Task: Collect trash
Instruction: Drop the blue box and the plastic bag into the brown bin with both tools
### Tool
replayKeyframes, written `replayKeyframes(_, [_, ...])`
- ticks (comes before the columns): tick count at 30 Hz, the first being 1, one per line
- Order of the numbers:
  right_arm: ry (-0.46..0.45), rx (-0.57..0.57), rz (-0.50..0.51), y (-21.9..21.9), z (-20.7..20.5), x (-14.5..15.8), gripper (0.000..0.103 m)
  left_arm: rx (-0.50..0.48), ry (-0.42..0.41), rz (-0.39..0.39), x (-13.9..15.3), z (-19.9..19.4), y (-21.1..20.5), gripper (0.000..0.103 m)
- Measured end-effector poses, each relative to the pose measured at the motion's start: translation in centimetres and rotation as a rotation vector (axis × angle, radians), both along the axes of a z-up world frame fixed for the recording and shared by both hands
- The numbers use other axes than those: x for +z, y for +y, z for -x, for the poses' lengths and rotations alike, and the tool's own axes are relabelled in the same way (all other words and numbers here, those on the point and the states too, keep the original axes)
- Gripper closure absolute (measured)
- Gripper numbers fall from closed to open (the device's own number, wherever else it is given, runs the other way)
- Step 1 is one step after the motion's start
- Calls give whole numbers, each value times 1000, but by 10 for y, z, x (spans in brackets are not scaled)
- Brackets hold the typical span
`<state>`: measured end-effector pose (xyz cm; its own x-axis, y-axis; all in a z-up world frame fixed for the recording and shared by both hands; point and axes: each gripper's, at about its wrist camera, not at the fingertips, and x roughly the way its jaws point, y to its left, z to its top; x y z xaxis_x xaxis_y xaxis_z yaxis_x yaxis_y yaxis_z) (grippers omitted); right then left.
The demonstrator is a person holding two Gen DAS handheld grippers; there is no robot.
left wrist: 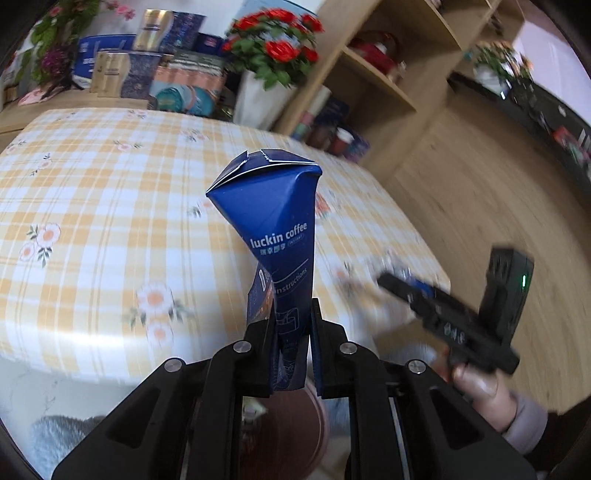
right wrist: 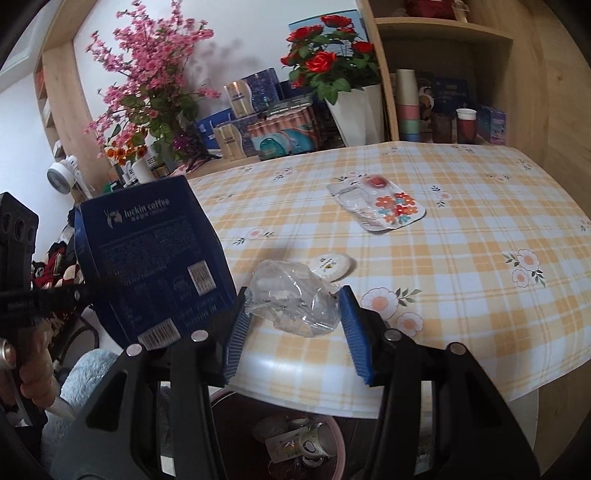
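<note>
Coffee box (left wrist: 271, 221), dark blue and squashed flat at its lower end, stands up between the fingers of the left gripper (left wrist: 293, 332), which are clamped tight on it; the box's bottom edge disappears behind the black finger frames, so how far it reaches down cannot be seen. In the right wrist view the same box (right wrist: 155, 258) shows its printed back, with small text too blurred to read apart from the brand line. The right gripper (right wrist: 291, 314) has its blue pads closed on a crumpled clear plastic cup (right wrist: 291, 299), held just above the near edge of the table (right wrist: 461, 277) with its yellow checked cloth. Seen from the left camera, that right gripper (left wrist: 399, 284) is a motion-smeared black shape, and what it carries there is hard to make out. A hand (left wrist: 480, 384) in a pale sleeve holds its handle, cut off by the frame edge.

Still lying on the cloth are a small round lid (right wrist: 330, 266), just beyond the cup, and a clear blister pack (right wrist: 376, 203) with a flowered card, farther back. Below the table edge a round bin (right wrist: 295, 439) is partly hidden by the gripper frames — a few scraps and a can show inside. Red roses (right wrist: 328, 59) in a white pot stand behind the table by the wooden shelves (right wrist: 443, 33)
</note>
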<state>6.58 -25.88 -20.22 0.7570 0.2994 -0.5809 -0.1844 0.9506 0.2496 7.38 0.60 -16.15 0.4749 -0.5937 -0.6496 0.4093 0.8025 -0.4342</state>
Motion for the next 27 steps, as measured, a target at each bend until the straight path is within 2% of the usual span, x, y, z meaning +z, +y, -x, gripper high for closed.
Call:
replayKeyframes(5, [-22, 21, 27, 11, 17, 12, 53, -84, 16, -46, -3, 32, -8, 89])
replayKeyframes(9, [-29, 28, 37, 17, 28, 17, 53, -142, 78, -76, -14, 47, -16, 89])
replayKeyframes(14, [-37, 34, 47, 21, 39, 21, 53, -217, 111, -127, -28, 66, -27, 89])
replayKeyframes(27, [-37, 29, 53, 15, 49, 23, 53, -227, 177, -166, -53, 66, -43, 89])
